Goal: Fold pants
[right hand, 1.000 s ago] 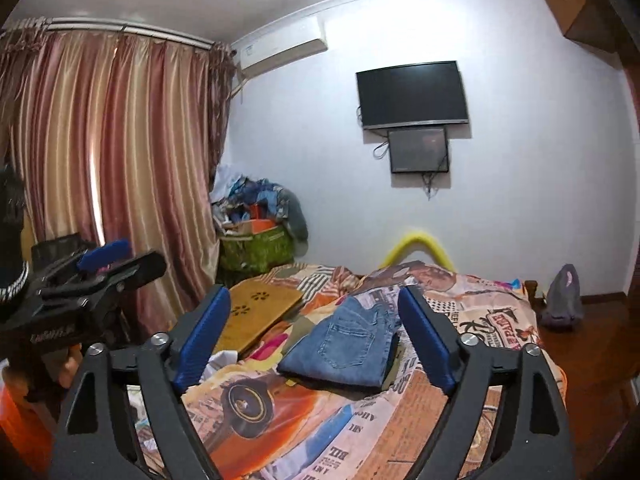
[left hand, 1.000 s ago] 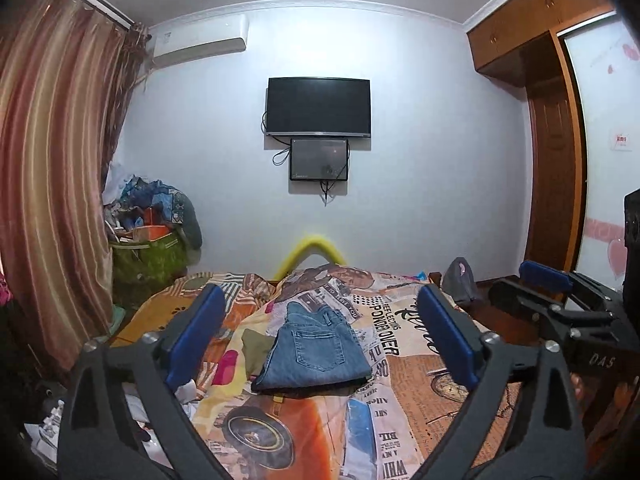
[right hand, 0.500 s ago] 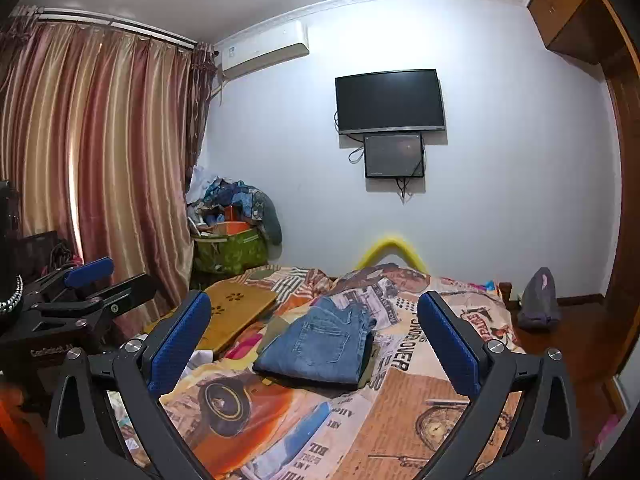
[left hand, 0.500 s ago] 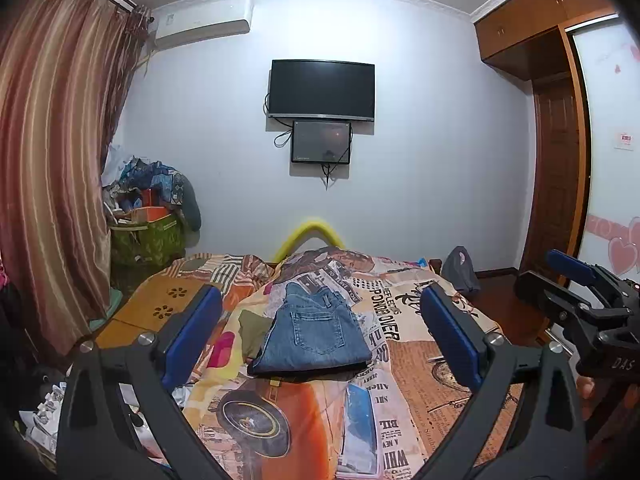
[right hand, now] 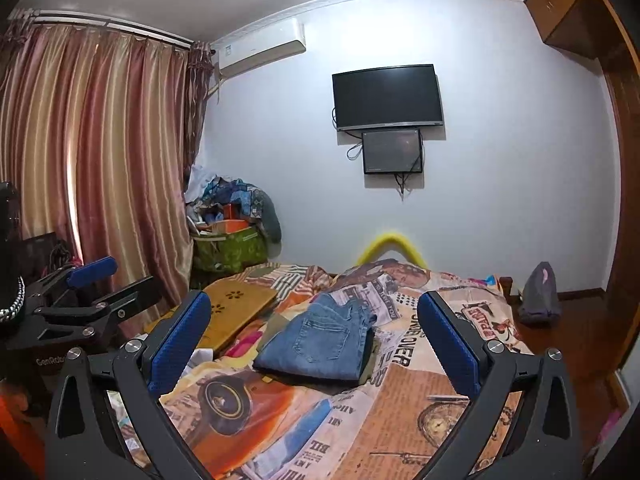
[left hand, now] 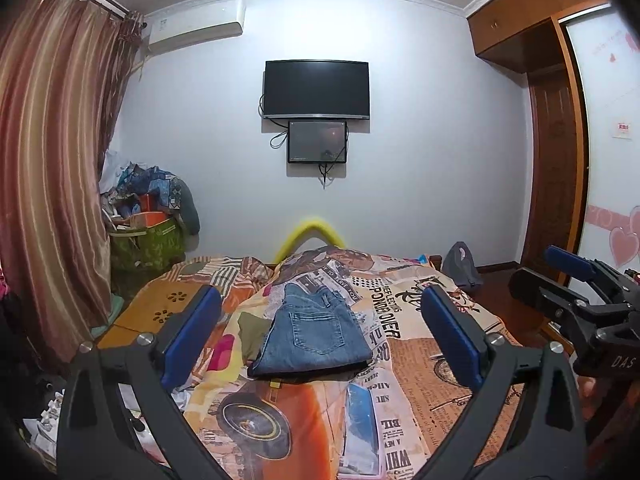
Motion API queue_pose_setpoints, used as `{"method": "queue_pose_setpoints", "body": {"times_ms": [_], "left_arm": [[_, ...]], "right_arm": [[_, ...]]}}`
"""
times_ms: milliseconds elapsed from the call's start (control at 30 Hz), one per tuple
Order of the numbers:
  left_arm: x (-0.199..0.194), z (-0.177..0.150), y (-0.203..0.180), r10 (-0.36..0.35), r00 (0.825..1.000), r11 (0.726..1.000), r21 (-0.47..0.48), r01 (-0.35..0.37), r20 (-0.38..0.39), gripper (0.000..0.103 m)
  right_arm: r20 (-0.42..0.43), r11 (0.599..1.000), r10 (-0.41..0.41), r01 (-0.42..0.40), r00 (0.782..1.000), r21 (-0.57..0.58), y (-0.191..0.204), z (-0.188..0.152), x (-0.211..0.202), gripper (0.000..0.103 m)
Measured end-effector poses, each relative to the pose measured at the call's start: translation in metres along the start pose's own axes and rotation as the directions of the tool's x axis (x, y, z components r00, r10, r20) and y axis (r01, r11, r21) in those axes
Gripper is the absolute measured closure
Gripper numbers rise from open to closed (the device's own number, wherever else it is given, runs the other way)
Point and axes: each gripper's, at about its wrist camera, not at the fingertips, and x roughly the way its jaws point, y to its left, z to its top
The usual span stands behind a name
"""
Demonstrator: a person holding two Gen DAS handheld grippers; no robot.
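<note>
Backing off: both views now sit level over the bed (left hand: 440,360), showing more far wall than a second ago. Jeans (left hand: 316,336) lie centre frame as a compact folded stack, back pocket up, untouched. Right gripper (right hand: 312,344) went from part spread to fully wide within the last second, now steady, nothing between its jaws. Left gripper (left hand: 320,336) wide apart, empty. Fold looks finished.

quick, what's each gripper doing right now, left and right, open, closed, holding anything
Left gripper: open, holding nothing; the folded blue denim pants lie beyond it on the bed.
Right gripper: open wide, jaws just been opening, nothing between them.
</note>
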Motion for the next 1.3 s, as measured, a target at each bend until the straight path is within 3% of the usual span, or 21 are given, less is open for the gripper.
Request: {"method": "queue_pose_setpoints", "body": {"times_ms": [1300], "left_arm": [[0.0027, -0.0019, -0.0060, -0.026, 1.000, 1.000, -0.014, 0.026, 0.007, 0.001]], "right_arm": [[-0.011, 1.000, -0.009, 0.009, 1.000, 0.002, 0.0014, 0.0020, 0.0009, 0.000]]}}
